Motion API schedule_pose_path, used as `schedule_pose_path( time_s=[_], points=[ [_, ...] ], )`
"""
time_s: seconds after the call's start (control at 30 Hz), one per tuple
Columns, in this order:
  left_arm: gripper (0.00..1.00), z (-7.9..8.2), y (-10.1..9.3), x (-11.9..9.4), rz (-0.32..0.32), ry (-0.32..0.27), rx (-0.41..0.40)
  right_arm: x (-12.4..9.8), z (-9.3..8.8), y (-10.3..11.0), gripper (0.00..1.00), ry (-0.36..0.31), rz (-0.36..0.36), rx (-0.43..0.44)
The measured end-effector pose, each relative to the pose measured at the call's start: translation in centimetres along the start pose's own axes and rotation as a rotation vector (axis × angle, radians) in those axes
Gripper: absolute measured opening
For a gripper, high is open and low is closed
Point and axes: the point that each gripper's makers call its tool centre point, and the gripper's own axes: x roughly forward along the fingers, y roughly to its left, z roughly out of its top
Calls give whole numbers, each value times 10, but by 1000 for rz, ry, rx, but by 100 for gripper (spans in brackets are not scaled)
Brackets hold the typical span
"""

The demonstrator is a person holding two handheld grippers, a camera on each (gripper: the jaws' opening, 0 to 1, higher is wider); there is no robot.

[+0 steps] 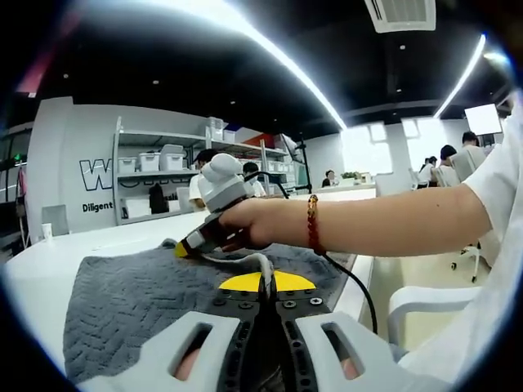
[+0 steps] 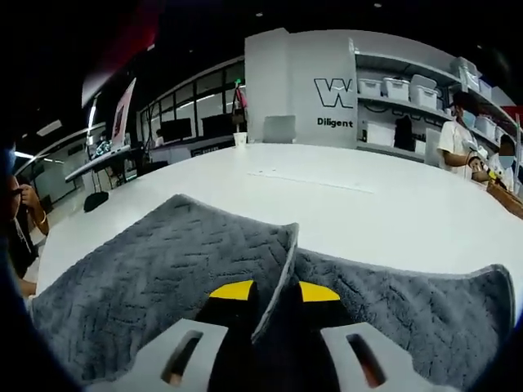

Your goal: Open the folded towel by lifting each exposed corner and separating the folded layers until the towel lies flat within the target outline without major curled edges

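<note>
A grey herringbone towel (image 1: 131, 298) lies on the white table (image 1: 49, 261). My left gripper (image 1: 265, 283) is at its near edge, jaws together, with a thin pale towel edge running in between the yellow tips. A hand holds my right gripper (image 1: 186, 247) down at the towel's far edge. In the right gripper view the towel (image 2: 163, 269) rises in a raised fold toward my right gripper (image 2: 276, 292), which is shut on that layer's edge. The rest of the towel spreads to both sides over the table (image 2: 343, 204).
The person's bare arm (image 1: 384, 224) with a red bead bracelet crosses from the right. A white chair (image 1: 425, 306) stands beside the table. Shelves with bins (image 1: 159, 159) and several people are at the back. A paper cup (image 2: 239, 139) stands on the far table edge.
</note>
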Motion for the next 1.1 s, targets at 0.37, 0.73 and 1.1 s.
schedule_pose_path(
  time_s=[0.37,0.73,1.1],
  points=[
    [0,-2,-4,-1,0,3,4,6,6,-5,10,-3,-21,3],
    [0,-8,-5,-2,10,8,0,11,5,-7,11,-9,-41,-6],
    [0,-7,-6,-3,11,-2,-12,16,8,-8,10,-8,-44,-10]
  ],
)
